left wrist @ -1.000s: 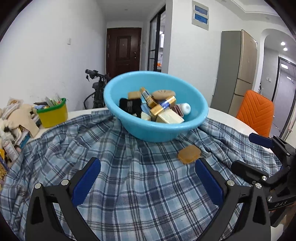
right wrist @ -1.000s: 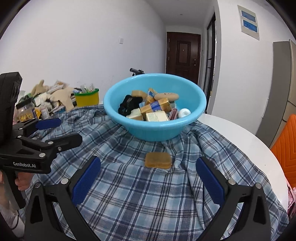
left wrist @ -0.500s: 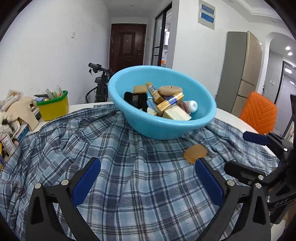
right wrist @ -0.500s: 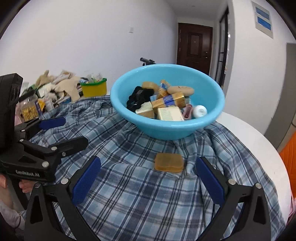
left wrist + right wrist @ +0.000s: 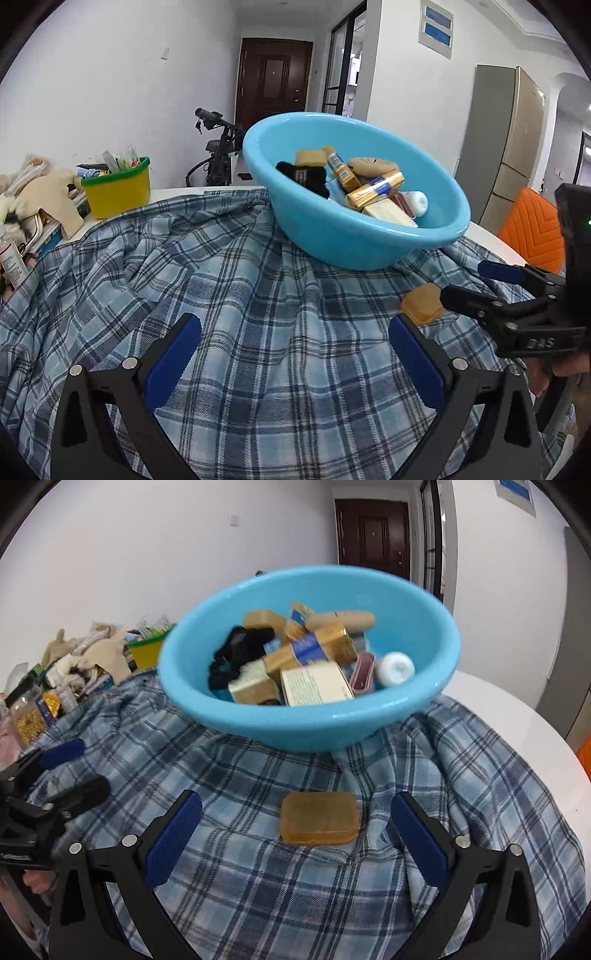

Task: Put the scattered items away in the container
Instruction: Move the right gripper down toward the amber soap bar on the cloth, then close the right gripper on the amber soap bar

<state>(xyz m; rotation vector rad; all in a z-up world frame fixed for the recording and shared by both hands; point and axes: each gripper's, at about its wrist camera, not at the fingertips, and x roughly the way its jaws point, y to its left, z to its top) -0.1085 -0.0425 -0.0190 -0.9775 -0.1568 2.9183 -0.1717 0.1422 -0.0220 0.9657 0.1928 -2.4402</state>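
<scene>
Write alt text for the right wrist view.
An amber soap bar lies on a plaid cloth between the open right gripper fingers. Behind it sits a blue bowl full of small items.

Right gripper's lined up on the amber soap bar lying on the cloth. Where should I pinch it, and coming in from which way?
Pinch the soap bar across its short ends, coming down from above on the near side. It lies flat on the plaid cloth, long side toward the right gripper, whose open jaws already straddle it. The bowl sits just behind, so a low approach from the front probably keeps clear of it.
</scene>
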